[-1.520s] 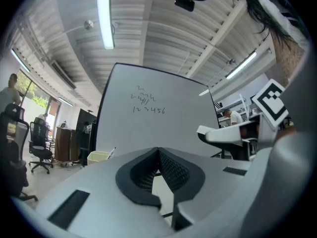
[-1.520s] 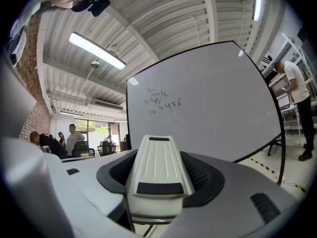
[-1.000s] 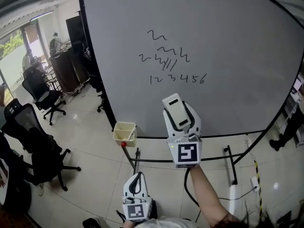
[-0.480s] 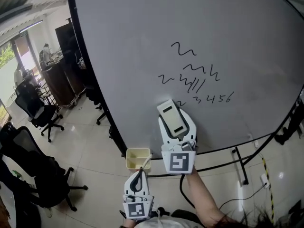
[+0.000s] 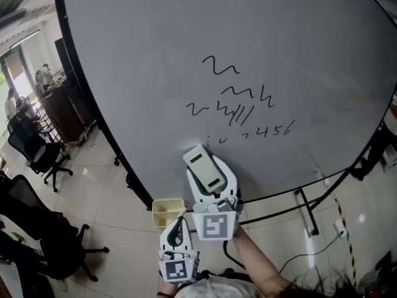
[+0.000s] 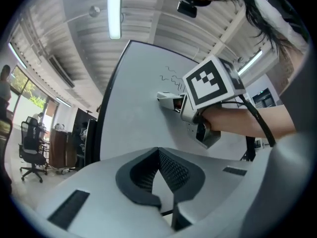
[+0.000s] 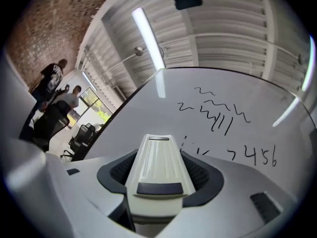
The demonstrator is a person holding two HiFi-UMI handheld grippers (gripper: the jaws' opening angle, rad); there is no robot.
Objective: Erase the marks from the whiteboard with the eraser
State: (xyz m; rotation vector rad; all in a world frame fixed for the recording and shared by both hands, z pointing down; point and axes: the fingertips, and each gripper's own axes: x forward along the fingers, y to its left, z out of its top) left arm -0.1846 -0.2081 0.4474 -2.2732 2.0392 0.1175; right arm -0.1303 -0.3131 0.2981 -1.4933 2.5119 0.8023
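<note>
Right hand-held gripper (image 5: 211, 188) noted clamped on the white eraser (image 5: 203, 169), which is gripped lengthwise between both jaws; eraser's far end is held at the whiteboard (image 5: 310, 54), just below and left of the black squiggles (image 5: 229, 98), at the left end of the row of digits (image 5: 273, 130); contact with the board cannot be confirmed. Left hand-held gripper (image 5: 177, 223) is held low beside the right one, jaws brought together at the tips, nothing between them.

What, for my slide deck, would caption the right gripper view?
Right gripper shut on the eraser, raised to the whiteboard beside a partly erased row of digits, squiggles above untouched.
</note>
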